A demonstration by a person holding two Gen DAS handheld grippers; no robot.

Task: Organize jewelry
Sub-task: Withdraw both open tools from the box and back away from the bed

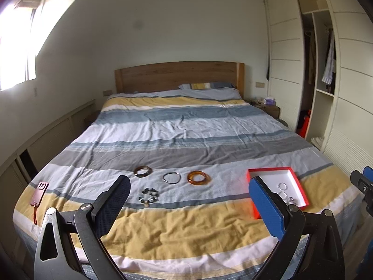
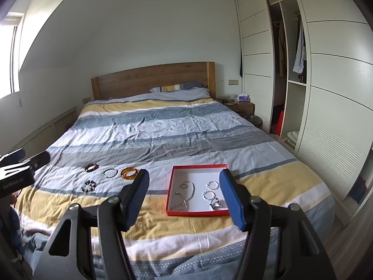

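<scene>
Both grippers hover over the foot of the bed (image 1: 186,221), nothing held. Left gripper (image 1: 190,200) jaws wide, empty; just ahead of it lie 4 loose pieces: beaded bracelet (image 1: 148,196) nearest, then dark bangle (image 1: 143,171), thin silver bangle (image 1: 171,177), amber bangle (image 1: 198,177) in a row beyond. Right gripper (image 2: 185,192) also wide and empty, red box (image 2: 198,213) straight ahead between its fingers, already holding a chain necklace (image 2: 184,194) and small rings (image 2: 212,185). My read: loose bangles are spread out for single picks and the box sits open as the drop target; left side looks set to start with the beads.
</scene>
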